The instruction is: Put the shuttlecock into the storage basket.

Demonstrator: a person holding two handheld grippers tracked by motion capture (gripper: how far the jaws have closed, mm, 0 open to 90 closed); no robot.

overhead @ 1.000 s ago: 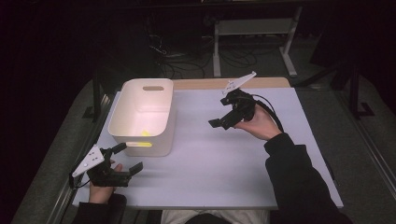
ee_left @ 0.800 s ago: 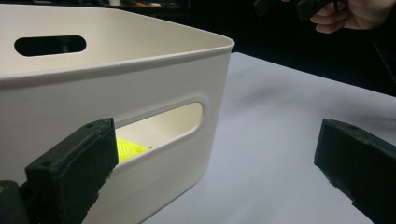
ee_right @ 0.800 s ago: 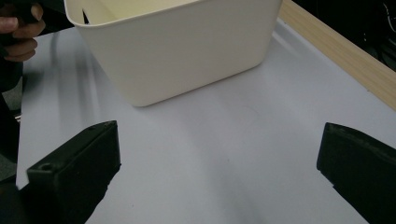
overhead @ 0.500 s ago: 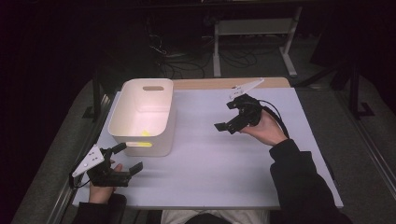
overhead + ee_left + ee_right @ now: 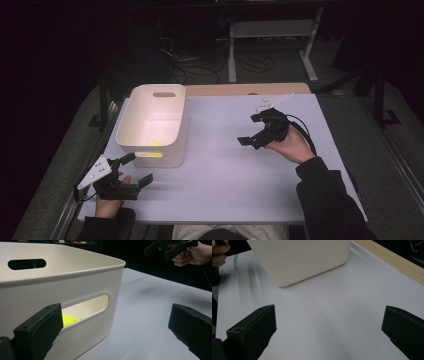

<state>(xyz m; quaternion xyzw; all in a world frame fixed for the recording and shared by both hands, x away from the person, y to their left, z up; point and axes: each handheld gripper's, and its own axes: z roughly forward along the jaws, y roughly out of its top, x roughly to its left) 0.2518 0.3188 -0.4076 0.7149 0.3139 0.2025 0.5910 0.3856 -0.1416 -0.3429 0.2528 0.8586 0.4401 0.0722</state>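
1. The white plastic rectangular bin (image 5: 152,125) with slotted handle cut-outs stands at about ten o'clock on the white table sheet (image 5: 220,175), its long side running away from the person.
2. A small yellow object (image 5: 156,143) lies on the bin's floor near the front wall; the left gripper view shows it (image 5: 68,319) through the near handle slot.
3. The left gripper (image 5: 135,171) sits at about seven o'clock, just in front of the bin, jaws spread wide with nothing between them.
4. The right gripper (image 5: 251,130) hovers at about two o'clock, well apart from the bin, jaws likewise parted and empty.
5. A wooden strip (image 5: 245,89) edges the table's far side.
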